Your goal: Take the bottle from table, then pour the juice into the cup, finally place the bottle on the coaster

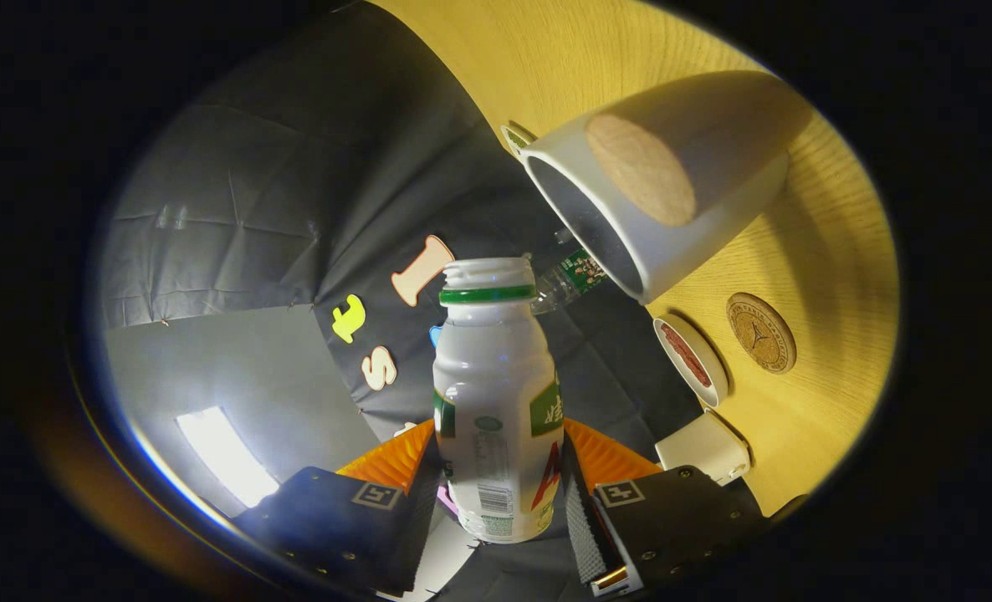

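Two fingers of the hand-held gripper [500, 493] at the bottom of the frame are clamped on the white bottle [496, 401], pressing its lower body from both sides. Bottle's uncapped, with a green ring under the mouth. Further out in the upper right, the grey cup [672, 176] sits on the yellow desk [830, 393], opening facing the bottle. Round cork coaster [761, 332] lies right of centre, near the cup.
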